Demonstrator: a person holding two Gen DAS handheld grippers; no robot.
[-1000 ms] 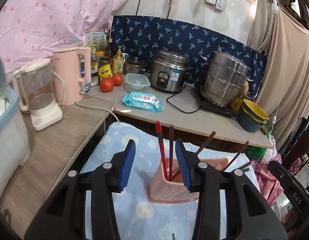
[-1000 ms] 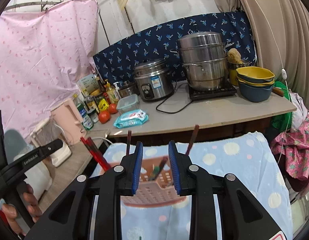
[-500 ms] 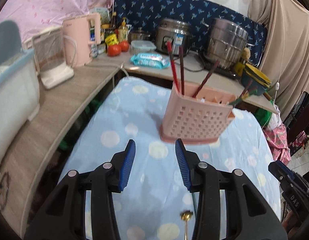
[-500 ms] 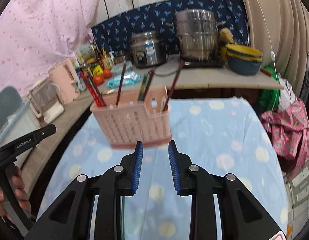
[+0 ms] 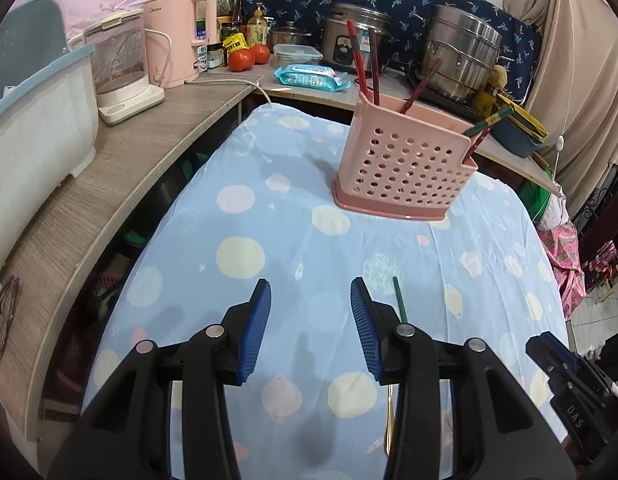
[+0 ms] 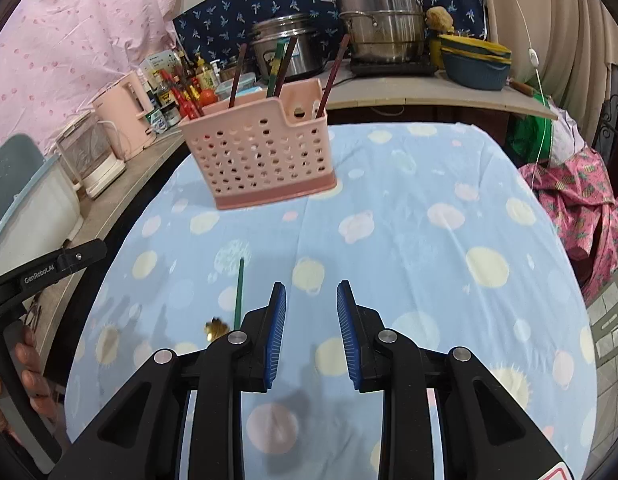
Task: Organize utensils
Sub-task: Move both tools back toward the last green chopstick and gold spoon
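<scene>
**Operator:** Left wrist view first: my left gripper [image 5: 311, 304] has its jaws parted, nothing between them, only the blue dotted cloth [image 5: 277, 216] under the gap. A green chopstick [image 5: 399, 300] lies flat on the cloth just beside the right-hand jaw, not touched.

**Partner:** And the other hand?

**Operator:** My right gripper [image 6: 311, 304] has its jaws released too, a narrower gap, nothing in it. From that wrist I see the green chopstick [image 6: 239, 294] to the left of the jaws, with a gold spoon bowl [image 6: 215, 328] near its lower end. In the left view only a sliver of the spoon's gold handle shows, behind the jaw.

**Partner:** Where's the holder?

**Operator:** The pink perforated utensil basket [image 5: 405, 168] stands upright farther back on the tabletop, well apart from both sets of jaws, with several chopsticks [image 6: 283, 62] leaning in it. Open cloth lies between me and it.

**Partner:** Edges?

**Operator:** The cloth drops off left beside a wooden counter [image 5: 109, 184] carrying a pink kettle [image 5: 173, 40] and a blender. Behind stand steel pots [image 6: 381, 16] and stacked bowls [image 6: 475, 62]. The person's hand [image 6: 29, 360] grips the left handle at the frame edge.
</scene>
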